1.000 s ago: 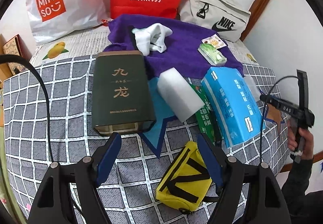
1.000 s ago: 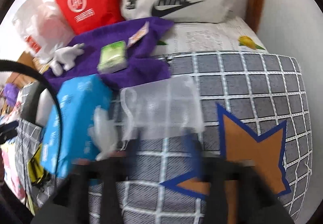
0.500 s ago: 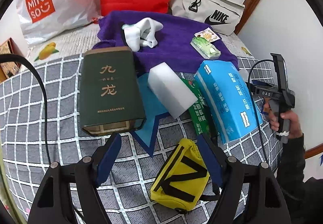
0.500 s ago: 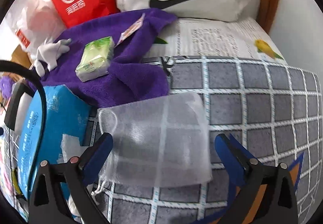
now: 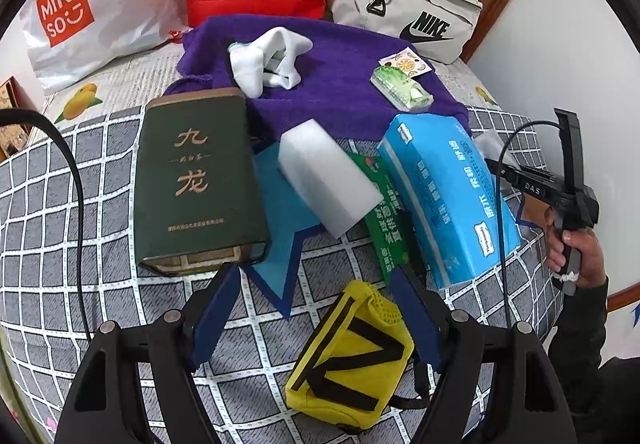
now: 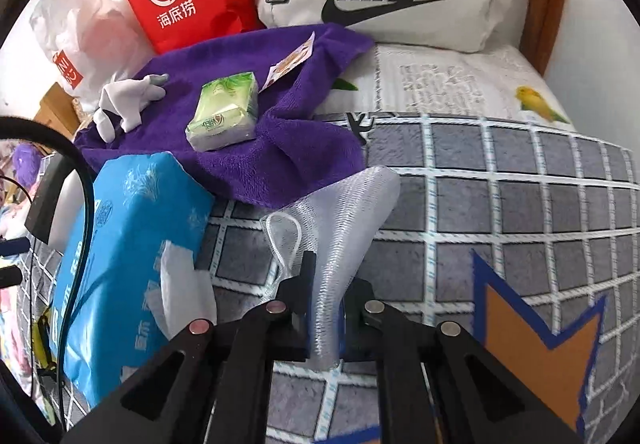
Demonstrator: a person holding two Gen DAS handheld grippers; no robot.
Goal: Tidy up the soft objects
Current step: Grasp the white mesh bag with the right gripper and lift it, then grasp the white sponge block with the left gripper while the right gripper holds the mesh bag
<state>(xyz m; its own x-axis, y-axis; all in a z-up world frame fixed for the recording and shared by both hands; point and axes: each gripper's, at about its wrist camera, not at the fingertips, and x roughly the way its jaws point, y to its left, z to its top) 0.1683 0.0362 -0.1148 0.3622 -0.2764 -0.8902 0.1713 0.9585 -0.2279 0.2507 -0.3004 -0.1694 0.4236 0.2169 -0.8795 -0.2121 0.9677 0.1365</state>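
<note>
The right gripper [image 6: 326,308] is closing on the sheer mesh pouch [image 6: 344,228], bunched between its pads, its length fanning straight ahead toward the purple towel [image 6: 248,140]. The left gripper [image 5: 316,308] hangs with jaws apart above the yellow pouch [image 5: 352,360].

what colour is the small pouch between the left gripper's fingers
Yellow with black straps: the pouch shows best in the left wrist view.
</note>
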